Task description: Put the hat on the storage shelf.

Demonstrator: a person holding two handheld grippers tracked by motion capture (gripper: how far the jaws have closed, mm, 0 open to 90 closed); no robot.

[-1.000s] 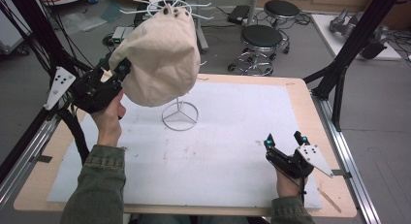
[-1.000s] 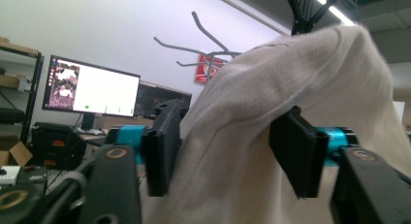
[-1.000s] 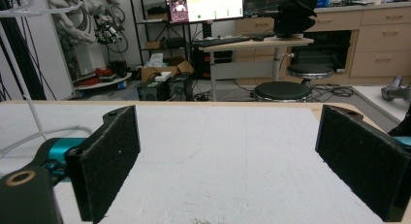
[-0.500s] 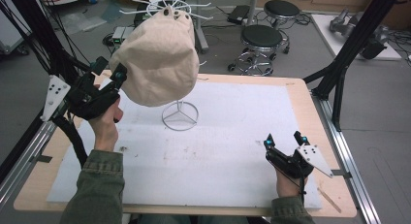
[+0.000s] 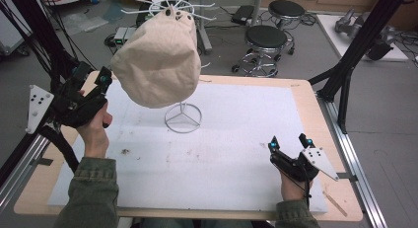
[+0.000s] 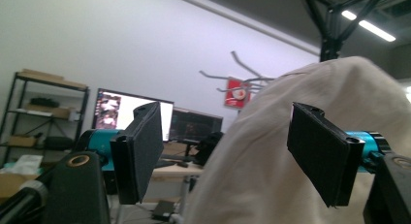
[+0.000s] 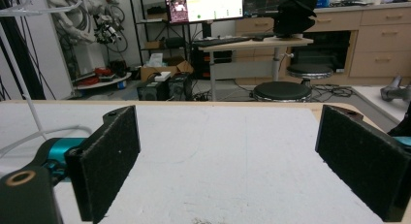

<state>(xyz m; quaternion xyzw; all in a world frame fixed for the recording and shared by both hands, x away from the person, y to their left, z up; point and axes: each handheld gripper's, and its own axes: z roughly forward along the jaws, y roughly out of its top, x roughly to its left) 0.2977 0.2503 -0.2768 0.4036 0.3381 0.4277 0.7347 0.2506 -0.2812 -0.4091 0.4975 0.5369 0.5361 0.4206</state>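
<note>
The cream cloth hat (image 5: 157, 65) is hanging on the white wire stand (image 5: 183, 118) above the worktop (image 5: 246, 154). The left hand-held gripper (image 5: 101, 82) has just been opening beside it, nothing clamped; the right hand-held gripper (image 5: 288, 143) is resting open. A brushing jaw risks toppling the stand.

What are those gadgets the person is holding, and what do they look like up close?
Each hand holds a black handheld gripper: the left gripper and the right gripper. Each has two flat black jaws faced with rough pads, turquoise metal fittings at the jaw bases, and a grey three-cornered plate with black dots. A black cable trails from the left one. The sleeves are olive green.
</note>
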